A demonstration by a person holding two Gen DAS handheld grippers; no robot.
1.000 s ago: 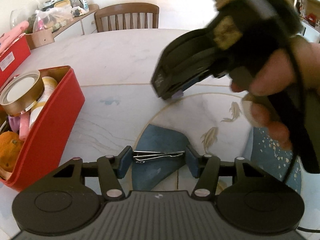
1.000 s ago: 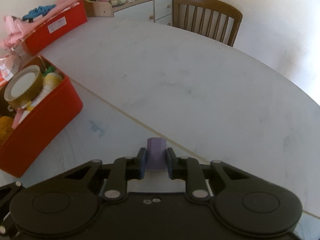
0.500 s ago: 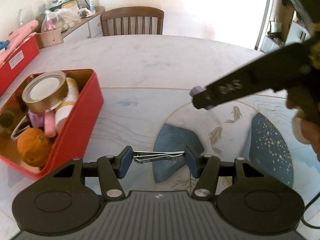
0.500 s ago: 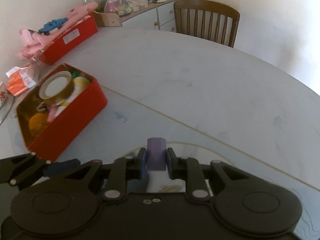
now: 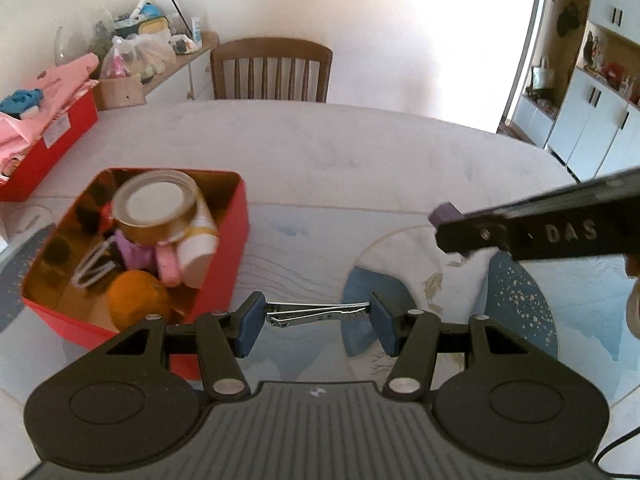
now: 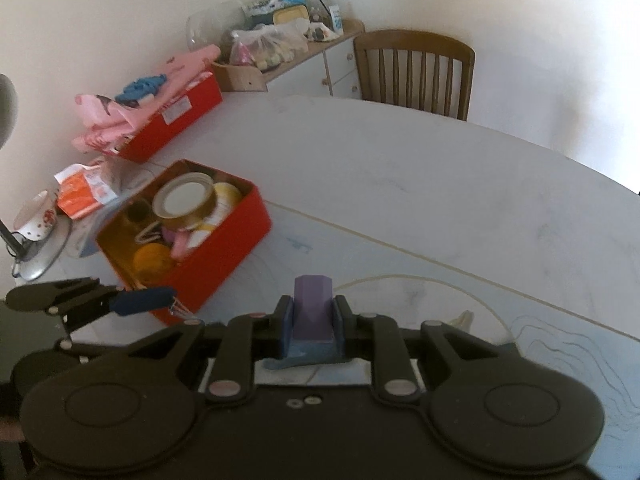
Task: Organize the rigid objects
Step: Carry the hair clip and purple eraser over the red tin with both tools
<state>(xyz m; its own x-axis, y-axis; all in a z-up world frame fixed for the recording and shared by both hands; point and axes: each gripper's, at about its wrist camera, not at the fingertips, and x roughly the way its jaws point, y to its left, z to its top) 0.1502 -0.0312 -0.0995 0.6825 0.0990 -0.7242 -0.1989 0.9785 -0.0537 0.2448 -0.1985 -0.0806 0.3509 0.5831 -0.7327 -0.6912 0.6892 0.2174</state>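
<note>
Clippers (image 5: 316, 314) crosswise between left gripper (image 5: 317, 322) pads, lever end leftward.

A silver nail clipper (image 5: 316, 314) lies crosswise and a purple faceted block (image 6: 312, 312) stands upright, both held above the table.

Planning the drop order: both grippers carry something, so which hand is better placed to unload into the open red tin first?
Left. The left gripper, holding the nail clipper, sits right beside the red tin; the right gripper with the purple block is farther off.

A wooden chair (image 5: 272, 70) stands behind the white table (image 5: 360, 152).
</note>
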